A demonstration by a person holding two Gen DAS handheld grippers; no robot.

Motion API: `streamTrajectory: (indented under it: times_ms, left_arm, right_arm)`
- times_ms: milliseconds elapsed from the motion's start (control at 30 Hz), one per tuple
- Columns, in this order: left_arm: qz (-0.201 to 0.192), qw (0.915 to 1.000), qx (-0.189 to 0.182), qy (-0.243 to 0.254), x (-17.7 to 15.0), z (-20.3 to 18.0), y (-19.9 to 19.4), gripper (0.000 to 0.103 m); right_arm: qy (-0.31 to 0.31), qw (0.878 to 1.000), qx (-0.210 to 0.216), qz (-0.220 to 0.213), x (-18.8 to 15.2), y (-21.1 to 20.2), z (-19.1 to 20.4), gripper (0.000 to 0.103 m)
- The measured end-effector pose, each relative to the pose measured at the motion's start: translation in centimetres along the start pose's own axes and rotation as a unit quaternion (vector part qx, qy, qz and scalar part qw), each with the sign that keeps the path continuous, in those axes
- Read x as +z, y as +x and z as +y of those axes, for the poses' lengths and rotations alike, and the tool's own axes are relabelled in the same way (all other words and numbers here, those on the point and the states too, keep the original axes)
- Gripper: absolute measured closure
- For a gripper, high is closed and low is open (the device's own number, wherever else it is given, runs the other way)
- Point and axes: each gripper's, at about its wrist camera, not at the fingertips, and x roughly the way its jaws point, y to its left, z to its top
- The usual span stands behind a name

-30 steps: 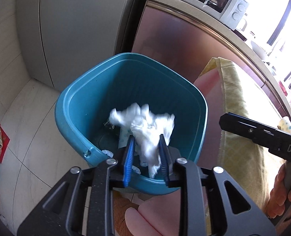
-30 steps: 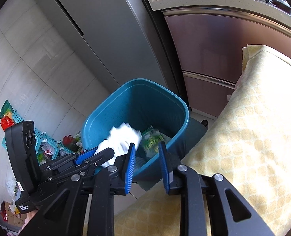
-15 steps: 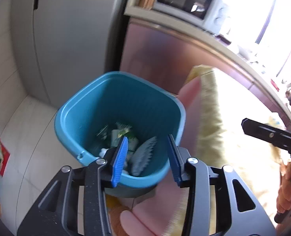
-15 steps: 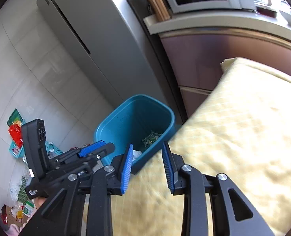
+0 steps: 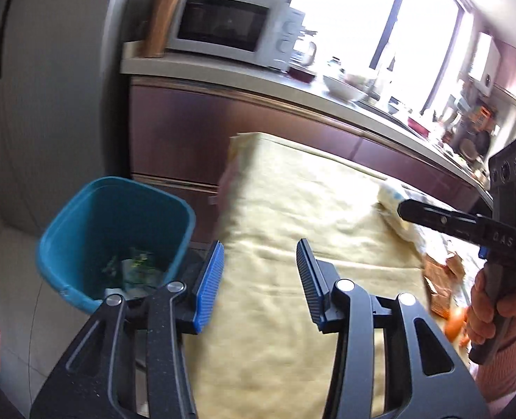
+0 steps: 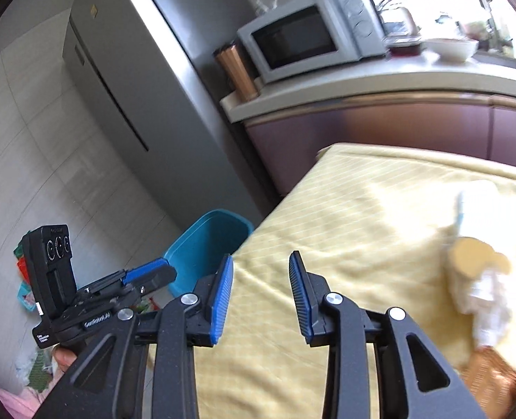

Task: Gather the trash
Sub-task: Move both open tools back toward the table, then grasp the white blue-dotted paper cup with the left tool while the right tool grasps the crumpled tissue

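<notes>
A teal trash bin (image 5: 118, 216) stands on the floor at the table's left end, with green and white scraps (image 5: 132, 269) at its bottom. My left gripper (image 5: 260, 244) is open and empty, above the yellow tablecloth (image 5: 292, 192) near the bin. My right gripper (image 6: 261, 255) is also open and empty over the cloth (image 6: 362, 209). On the table's right lie a crumpled white tissue (image 6: 484, 300), a white and blue wrapper (image 6: 474, 195), a yellow round piece (image 6: 474, 255) and brown paper (image 6: 488, 373). The bin (image 6: 205, 241) shows behind my left gripper (image 6: 146, 272).
A grey fridge (image 6: 125, 80) stands behind the bin. A purple cabinet with a counter (image 5: 223, 73) carries a microwave (image 5: 223, 28), a copper canister (image 5: 160, 24) and bowls. Colourful packets lie on the tiled floor (image 6: 24, 269). A hand (image 5: 495, 310) holds the right gripper.
The left gripper opened and the white tissue dropped into the bin. Both grippers rose and swung right, from over the bin to over the table; the right one opened wider.
</notes>
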Motion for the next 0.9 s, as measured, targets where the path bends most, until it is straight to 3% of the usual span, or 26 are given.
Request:
streamTrajectory:
  times_ms: [167, 500, 633, 733, 900]
  left_arm:
    - [0.032, 0.9976, -0.047, 0.040, -0.3, -5.0, 2.1, 0.060]
    - [0.072, 0.9882, -0.095, 0.096, -0.3, -14.1, 7.6, 0.060]
    - [0.082, 0.9862, -0.092, 0.110, 0.5, -17.0, 10.2, 0.061]
    - [0.089, 0.9856, -0.085, 0.116, 1.4, -18.7, 12.3, 0.062]
    - [0.105, 0.9845, -0.073, 0.120, 3.1, -20.3, 15.8, 0.073]
  right_arm:
    - [0.018, 0.999, -0.039, -0.027, -1.0, -4.1, -3.1, 0.071]
    - [0.088, 0.986, -0.135, -0.049, -3.2, -9.2, -11.6, 0.065]
    - [0.093, 0.983, -0.153, -0.043, -3.3, -9.4, -13.9, 0.065]
    - [0.102, 0.983, -0.144, -0.045, -3.9, -9.7, -15.0, 0.065]
    - [0.117, 0.983, -0.135, -0.047, -4.7, -10.1, -16.0, 0.065]
